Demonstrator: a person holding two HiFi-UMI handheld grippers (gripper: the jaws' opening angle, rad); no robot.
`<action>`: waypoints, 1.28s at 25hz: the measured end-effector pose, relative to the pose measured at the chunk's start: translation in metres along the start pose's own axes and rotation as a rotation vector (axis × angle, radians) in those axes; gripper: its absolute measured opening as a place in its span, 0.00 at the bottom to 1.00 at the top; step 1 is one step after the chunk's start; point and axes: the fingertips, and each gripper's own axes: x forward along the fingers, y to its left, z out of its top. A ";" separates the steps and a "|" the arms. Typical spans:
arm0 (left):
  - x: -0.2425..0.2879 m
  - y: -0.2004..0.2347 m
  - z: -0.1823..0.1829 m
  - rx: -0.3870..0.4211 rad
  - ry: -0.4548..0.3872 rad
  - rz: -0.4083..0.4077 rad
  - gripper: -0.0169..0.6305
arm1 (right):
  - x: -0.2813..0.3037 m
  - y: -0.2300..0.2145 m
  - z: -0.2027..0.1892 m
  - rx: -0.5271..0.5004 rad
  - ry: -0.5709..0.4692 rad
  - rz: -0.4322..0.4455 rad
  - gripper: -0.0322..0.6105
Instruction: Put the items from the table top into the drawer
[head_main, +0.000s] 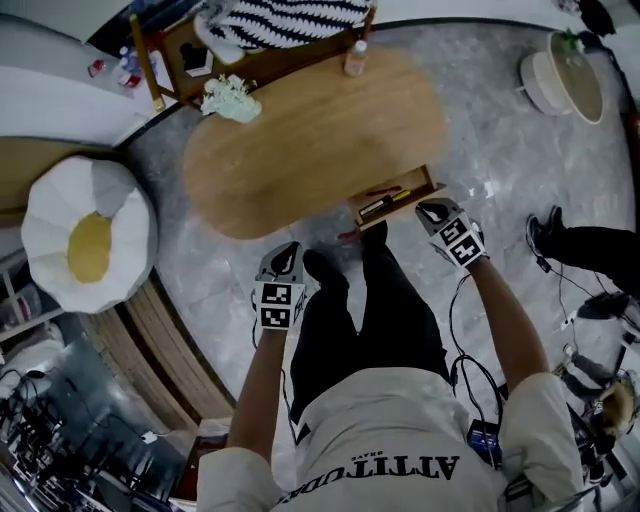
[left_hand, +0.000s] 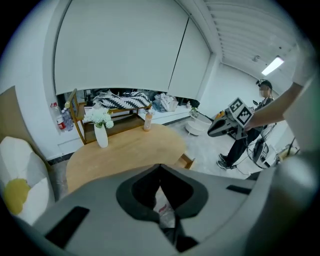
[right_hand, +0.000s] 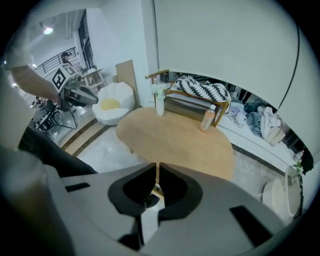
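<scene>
The oval wooden table (head_main: 310, 140) carries a small orange bottle (head_main: 355, 58) at its far edge and a vase of white flowers (head_main: 230, 98) at its far left. The drawer (head_main: 395, 200) stands pulled out at the near edge, with a black and a yellow pen-like item inside. My left gripper (head_main: 285, 255) hangs over the floor just short of the table, shut and empty. The right gripper (head_main: 430, 210) hovers right of the drawer, jaws together with nothing between them. From the left gripper (left_hand: 160, 166) I see bottle (left_hand: 147, 121) and vase (left_hand: 101, 135); from the right gripper (right_hand: 156, 165), bottle (right_hand: 207, 120).
An egg-shaped beanbag (head_main: 88, 235) sits left of the table. A wooden bench with a striped cushion (head_main: 285, 18) stands behind it, and a round white stool (head_main: 565, 75) at the far right. Another person's leg and shoe (head_main: 545, 235) and cables lie on the floor at the right.
</scene>
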 end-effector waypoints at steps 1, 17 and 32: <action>-0.011 -0.002 0.004 -0.002 -0.007 -0.006 0.06 | -0.012 0.004 0.004 0.018 -0.014 -0.010 0.11; -0.138 -0.072 0.057 0.035 -0.119 -0.136 0.06 | -0.215 0.073 0.043 0.299 -0.398 -0.207 0.08; -0.190 -0.182 0.101 0.105 -0.270 -0.055 0.06 | -0.351 0.068 0.003 0.229 -0.573 -0.247 0.08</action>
